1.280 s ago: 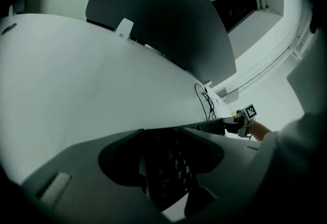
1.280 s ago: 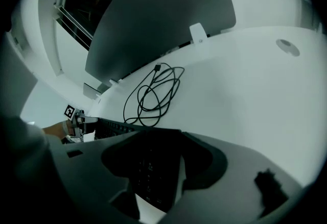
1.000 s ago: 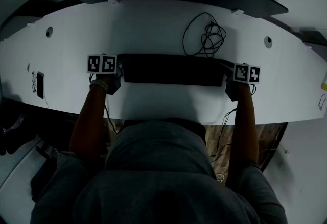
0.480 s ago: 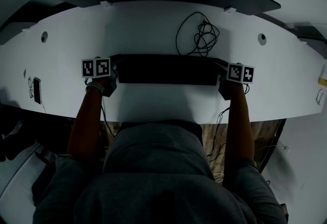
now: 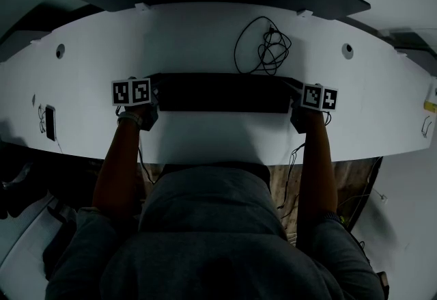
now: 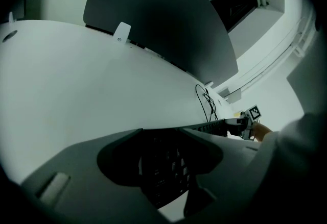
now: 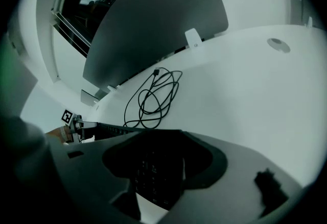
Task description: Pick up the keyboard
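Clamping the keyboard [image 5: 225,92] by its ends in the head view, you are holding it with left gripper [image 5: 154,96] and right gripper [image 5: 296,96]. Left gripper view: jaws are pinching the keyboard. Right gripper view: likewise, cable [image 7: 152,99] lying beyond the keyboard.

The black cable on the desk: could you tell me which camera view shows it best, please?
The right gripper view: the cable lies large, its loops distinct, beyond the keyboard. The head view shows the cable smaller, behind the keyboard. The left gripper view catches the cable only as a thin distant strand.
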Tool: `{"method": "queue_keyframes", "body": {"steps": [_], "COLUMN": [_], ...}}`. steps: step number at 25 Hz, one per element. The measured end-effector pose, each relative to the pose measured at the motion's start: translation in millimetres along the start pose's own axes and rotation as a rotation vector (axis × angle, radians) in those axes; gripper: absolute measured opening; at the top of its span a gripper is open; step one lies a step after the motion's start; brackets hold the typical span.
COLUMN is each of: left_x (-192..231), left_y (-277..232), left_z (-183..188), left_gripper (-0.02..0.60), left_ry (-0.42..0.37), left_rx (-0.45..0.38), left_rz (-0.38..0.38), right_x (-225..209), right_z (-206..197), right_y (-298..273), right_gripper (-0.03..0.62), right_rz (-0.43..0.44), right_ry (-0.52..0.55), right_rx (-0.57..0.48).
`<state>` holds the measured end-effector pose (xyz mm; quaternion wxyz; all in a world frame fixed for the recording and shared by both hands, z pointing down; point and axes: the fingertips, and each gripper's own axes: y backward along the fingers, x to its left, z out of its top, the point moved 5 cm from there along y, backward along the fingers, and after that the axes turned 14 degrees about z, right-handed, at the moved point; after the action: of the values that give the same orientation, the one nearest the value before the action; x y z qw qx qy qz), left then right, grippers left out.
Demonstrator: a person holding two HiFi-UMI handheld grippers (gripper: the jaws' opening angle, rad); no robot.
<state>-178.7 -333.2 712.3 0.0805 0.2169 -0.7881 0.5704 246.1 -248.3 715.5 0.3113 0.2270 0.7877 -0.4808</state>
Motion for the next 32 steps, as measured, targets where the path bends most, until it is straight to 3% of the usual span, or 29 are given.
{"method": "queue_keyframes", "body": {"steps": [8, 17, 24, 32], "left_x": [0, -6, -15, -22], "left_y": [30, 84, 122, 166], "left_z": [12, 39, 55, 69], "left_gripper": [0.199, 0.199, 0.201, 0.206], "left_ry": [-0.041, -0.081, -0.1, -0.145], "left_rx": [-0.084, -0.241, -0.348, -0.451], "left_rz": [-0.014, -0.023, -0.039, -0.037], "right_x": [32, 85, 130, 168], "right_z": [4, 30, 59, 60], "right_y": [10, 34, 62, 80], "right_gripper": [0.221, 0.221, 0.219, 0.221], "right_rz": [0.002, 0.007, -0.012, -0.001], "right_ry": [0.071, 0.177, 0.324, 0.367], "right_rx": [-0.075, -0.182, -0.26, -0.35]}}
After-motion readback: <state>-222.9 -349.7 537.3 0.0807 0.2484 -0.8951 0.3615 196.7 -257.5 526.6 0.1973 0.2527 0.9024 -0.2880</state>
